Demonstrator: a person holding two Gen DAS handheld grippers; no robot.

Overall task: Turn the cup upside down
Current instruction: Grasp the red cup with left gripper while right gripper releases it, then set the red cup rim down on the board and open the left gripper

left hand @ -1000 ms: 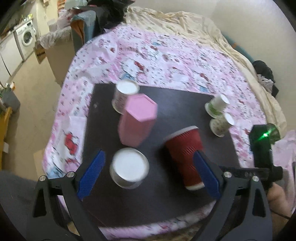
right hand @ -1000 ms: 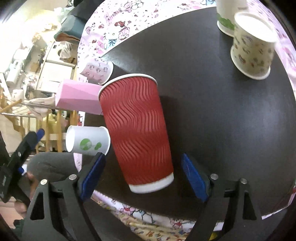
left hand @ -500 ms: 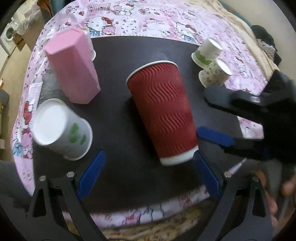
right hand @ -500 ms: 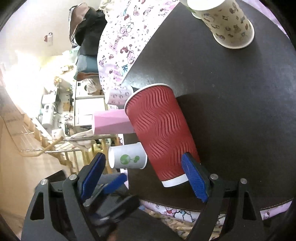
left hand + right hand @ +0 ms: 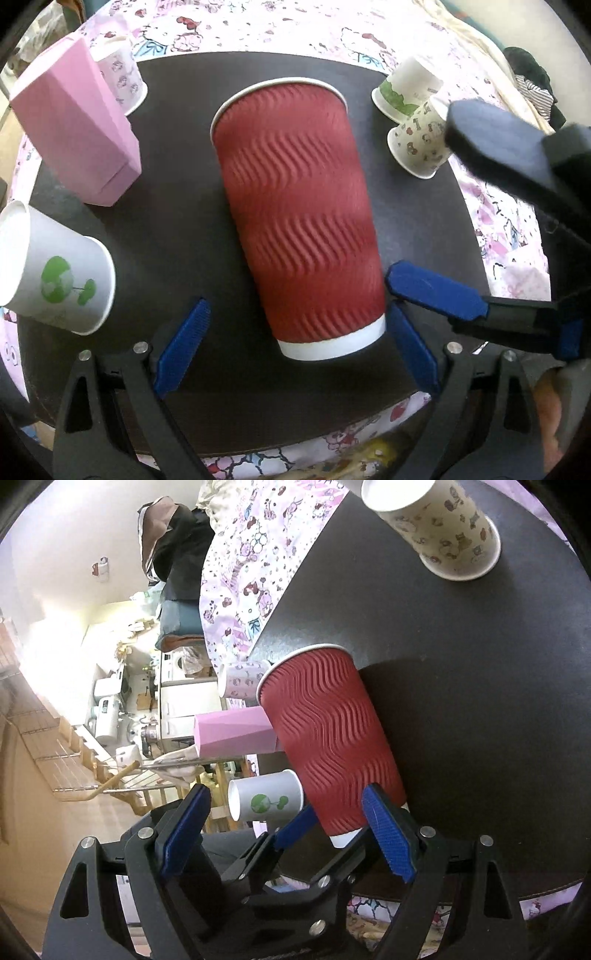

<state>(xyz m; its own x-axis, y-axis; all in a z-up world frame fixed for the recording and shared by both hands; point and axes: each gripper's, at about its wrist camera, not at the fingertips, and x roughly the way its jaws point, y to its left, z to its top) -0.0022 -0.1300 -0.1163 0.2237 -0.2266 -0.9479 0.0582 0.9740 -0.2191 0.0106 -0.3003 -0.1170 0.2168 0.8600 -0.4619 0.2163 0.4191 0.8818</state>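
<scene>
A home bedroom: a cartoon-print bedsheet [image 5: 295, 26] under the board, appliances [image 5: 107, 705] beyond.

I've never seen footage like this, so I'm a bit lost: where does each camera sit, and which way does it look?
Left wrist: sits on the left tongs, looking steeply down at the red cup on the dark table; the right tongs intrude.
Right wrist: sits on the right tongs, tilted sideways across the table toward the room; the left tongs show.
Both share the red cup and pink box.

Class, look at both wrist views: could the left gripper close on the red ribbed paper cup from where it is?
Probably yes: the left gripper already straddles the red ribbed paper cup, open, though the right gripper's fingers crowd one side.
</scene>
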